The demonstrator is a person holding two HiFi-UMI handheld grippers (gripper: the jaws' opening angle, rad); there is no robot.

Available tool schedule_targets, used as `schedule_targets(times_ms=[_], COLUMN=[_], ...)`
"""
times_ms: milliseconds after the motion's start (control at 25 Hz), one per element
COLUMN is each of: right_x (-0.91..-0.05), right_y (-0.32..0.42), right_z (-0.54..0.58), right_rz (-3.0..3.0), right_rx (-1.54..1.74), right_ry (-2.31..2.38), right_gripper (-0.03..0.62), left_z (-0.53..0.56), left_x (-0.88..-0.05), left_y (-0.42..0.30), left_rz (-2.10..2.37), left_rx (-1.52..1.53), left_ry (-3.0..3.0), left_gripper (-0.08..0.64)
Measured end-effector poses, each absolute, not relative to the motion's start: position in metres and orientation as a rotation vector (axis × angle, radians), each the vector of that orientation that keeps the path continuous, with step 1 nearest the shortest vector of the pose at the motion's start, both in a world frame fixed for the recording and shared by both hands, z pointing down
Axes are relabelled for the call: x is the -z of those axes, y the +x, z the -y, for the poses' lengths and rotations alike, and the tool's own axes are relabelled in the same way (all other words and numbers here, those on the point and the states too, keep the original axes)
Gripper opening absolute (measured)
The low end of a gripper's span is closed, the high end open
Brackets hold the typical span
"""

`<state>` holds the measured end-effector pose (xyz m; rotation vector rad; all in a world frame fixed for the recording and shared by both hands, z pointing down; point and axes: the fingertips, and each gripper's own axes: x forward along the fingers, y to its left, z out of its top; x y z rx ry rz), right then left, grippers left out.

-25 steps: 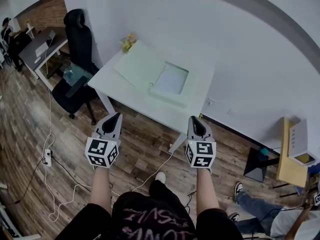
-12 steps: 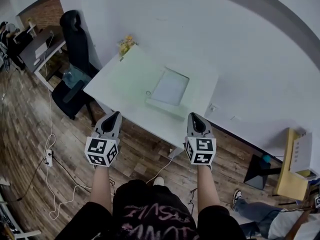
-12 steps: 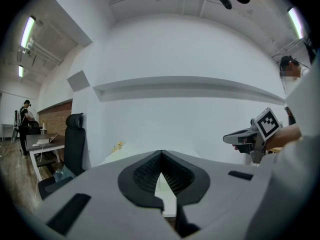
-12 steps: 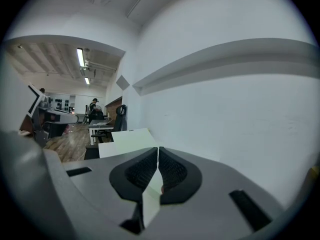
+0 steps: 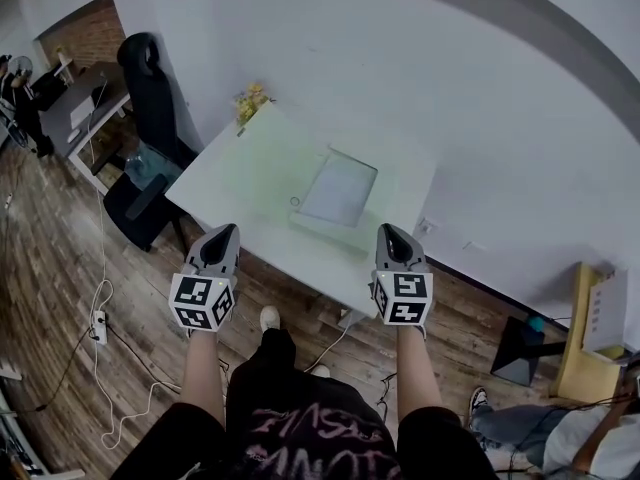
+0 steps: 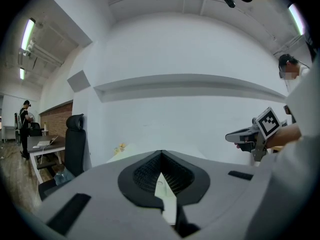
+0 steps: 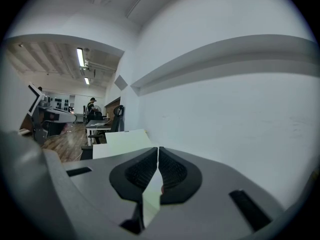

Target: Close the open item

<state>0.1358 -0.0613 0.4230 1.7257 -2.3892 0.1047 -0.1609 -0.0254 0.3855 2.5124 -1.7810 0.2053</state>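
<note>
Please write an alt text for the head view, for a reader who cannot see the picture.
Seen from above, a person holds the left claw and right claw, both shut and empty, short of a white table by a white wall. An open pale box lies on the table; a black chair stands at its left end.

A flat rectangular box of pale green colour (image 5: 338, 192) lies open on a white table (image 5: 400, 183), a little above the centre of the head view. Its shallow base is at the right and shows a light grey-blue inside with a raised pale rim around it. The wide pale green lid (image 5: 262, 160) is turned fully back and seems to lie flat, left of the base. A small round part (image 5: 296, 201) sits at the lower left corner of the base.
</note>
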Motion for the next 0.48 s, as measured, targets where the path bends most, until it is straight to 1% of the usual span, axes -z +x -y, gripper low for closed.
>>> schedule_targets(times_ms=[240,480], right_x=[-0.425,-0.431], right_y=[0.131,0.106], right_z=[0.095,0.144], right_rz=[2.364,2.334], right_rx=[-0.087,-0.106], right_ry=[1.758,1.762], right_gripper=[0.026,0.026], left_z=[0.068,0.127], left_x=[-0.388,-0.399], left_y=[-0.169,-0.191], left_rz=[1.760,1.707], left_rx=[-0.196,-0.198], left_ry=[2.530,2.531], left_gripper=[0.011,0.011])
